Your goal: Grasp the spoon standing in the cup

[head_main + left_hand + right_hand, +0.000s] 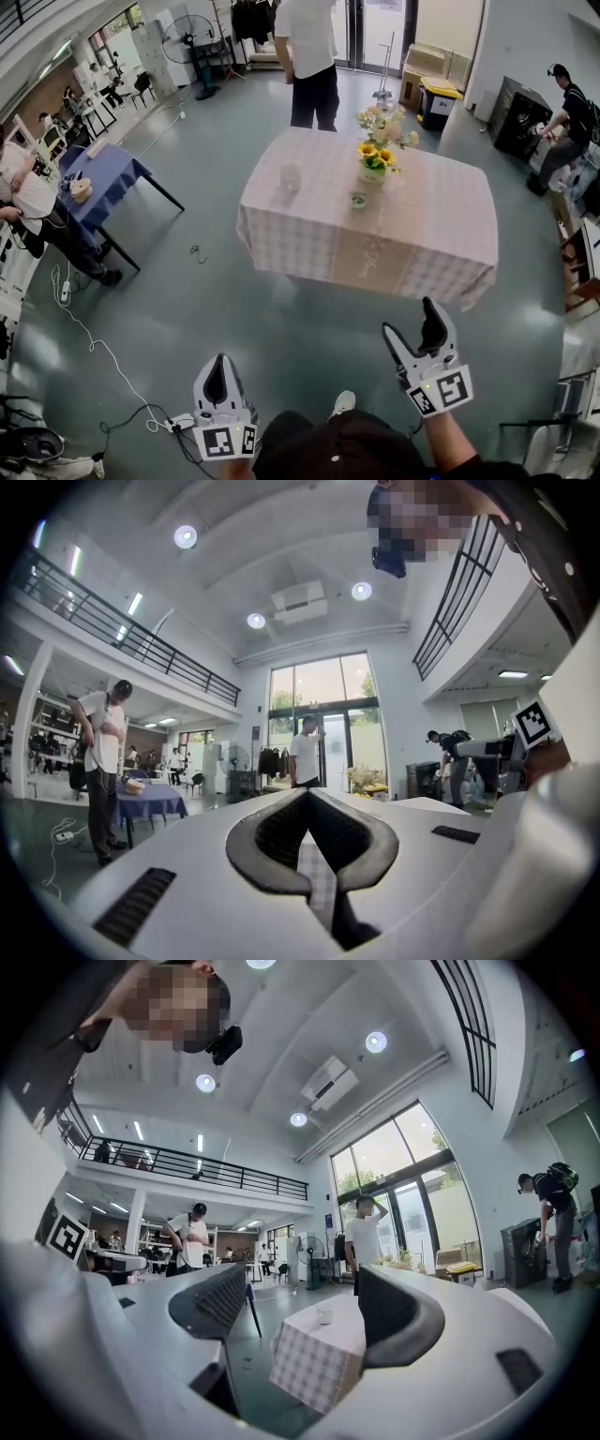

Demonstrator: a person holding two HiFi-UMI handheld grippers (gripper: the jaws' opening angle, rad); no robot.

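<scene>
A pale cup point(289, 178) stands on the left part of the checked-cloth table point(422, 234), far ahead of both grippers. It also shows small in the right gripper view as the cup point(324, 1314) on the table point(314, 1363). The spoon is too small to make out. My right gripper point(412, 323) is held low over the floor near the table's front edge. Its jaws stand wide apart with nothing between them, the right gripper point(309, 1307) framing the table. My left gripper point(222, 364) hangs lower at the left, its tips together and empty. In its own view the left gripper point(307, 795) points toward the room.
A vase of sunflowers point(373, 159) and a small object point(358, 199) sit mid-table. A person point(309, 56) stands behind the table. A blue table point(103, 173) with people is at the left. Cables and a power strip point(178, 423) lie on the floor near my left gripper.
</scene>
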